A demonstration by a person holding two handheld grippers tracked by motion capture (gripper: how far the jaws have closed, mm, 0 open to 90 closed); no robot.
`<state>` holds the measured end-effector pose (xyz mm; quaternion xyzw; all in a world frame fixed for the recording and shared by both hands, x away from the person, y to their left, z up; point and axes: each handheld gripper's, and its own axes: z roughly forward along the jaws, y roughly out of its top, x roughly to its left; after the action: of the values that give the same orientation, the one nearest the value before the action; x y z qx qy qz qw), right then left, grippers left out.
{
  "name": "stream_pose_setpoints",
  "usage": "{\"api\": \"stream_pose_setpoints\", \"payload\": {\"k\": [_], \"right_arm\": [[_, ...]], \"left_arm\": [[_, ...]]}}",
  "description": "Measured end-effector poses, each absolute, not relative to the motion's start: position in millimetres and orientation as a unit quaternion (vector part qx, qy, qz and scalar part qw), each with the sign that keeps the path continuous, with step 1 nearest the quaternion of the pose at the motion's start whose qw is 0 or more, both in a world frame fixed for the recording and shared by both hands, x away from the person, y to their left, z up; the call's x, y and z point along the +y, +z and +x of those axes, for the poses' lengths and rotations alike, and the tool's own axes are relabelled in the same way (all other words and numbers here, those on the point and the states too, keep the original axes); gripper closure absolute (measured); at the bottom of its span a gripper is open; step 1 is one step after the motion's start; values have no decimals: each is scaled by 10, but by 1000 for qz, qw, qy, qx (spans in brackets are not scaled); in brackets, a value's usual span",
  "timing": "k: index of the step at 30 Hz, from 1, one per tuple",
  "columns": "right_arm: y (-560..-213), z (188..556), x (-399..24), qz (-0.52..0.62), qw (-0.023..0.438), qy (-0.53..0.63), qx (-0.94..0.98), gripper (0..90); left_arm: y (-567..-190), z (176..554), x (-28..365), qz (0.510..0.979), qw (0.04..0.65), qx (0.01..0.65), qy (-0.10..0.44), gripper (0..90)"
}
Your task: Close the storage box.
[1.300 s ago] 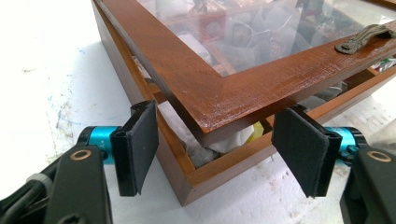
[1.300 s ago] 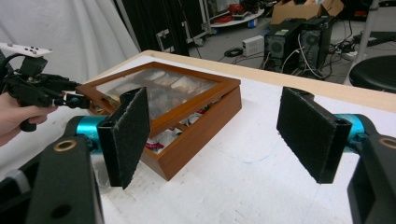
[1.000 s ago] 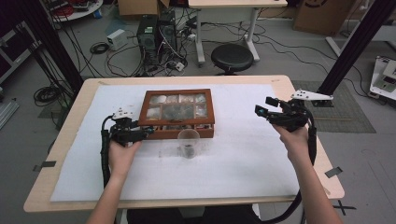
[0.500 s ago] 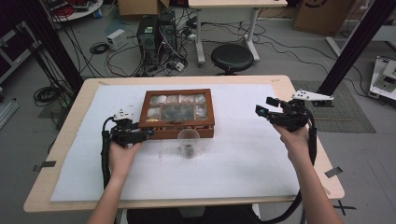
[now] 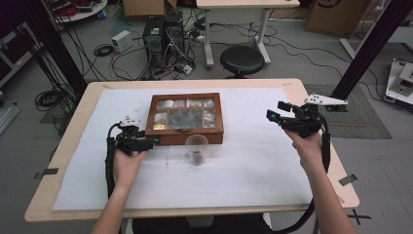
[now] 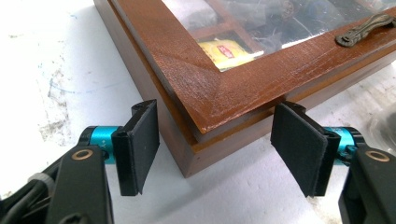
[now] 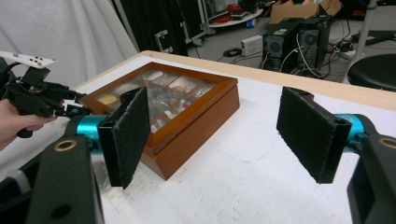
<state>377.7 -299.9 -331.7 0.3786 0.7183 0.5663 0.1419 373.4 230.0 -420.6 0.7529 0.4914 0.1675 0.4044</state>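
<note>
stillness at the box corner

nothing has shifted across the last second: box, cup and both hands sit in the same spots in the high view as in the earlier frames, so the work is paused at the approach, not yet into contact.

the box (image 5: pixel 187 118), wooden with a glass lid, lies closed near the middle of the table (image 5: pixel 73 126), on the white sheet. the cup (image 5: pixel 197 149) stands just in front of it, something small and dark at its bottom.

the left gripper (image 6: pixel 219 147) is low at the box's near left corner, jaws wide apart. that corner pokes in between the pads (image 6: pixel 142 144) without touching either; nothing is clamped. the lid's brass handle (image 6: pixel 366 28) is off to the side, along the front edge.

the right gripper (image 7: pixel 224 135) hangs above the sheet, well to the right of the box, jaws spread and empty, aimed toward it.

my reading: the left is lined up to steady or pinch the corner, and the right looks free for the lid. the lid is still down, so opening has not begun.
</note>
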Motion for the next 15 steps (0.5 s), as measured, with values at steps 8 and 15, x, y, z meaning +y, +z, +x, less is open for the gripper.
{"api": "stream_pose_setpoints", "payload": {"k": [8, 15], "right_arm": [[-3317, 3767, -2993, 378, 142, 566, 718, 267], [-3313, 3756, -2993, 378, 141, 567, 719, 267]], "left_arm": [[-4206, 3715, 2311, 758, 400, 490, 156, 327], [-4079, 3652, 2369, 761, 407, 479, 161, 326]]}}
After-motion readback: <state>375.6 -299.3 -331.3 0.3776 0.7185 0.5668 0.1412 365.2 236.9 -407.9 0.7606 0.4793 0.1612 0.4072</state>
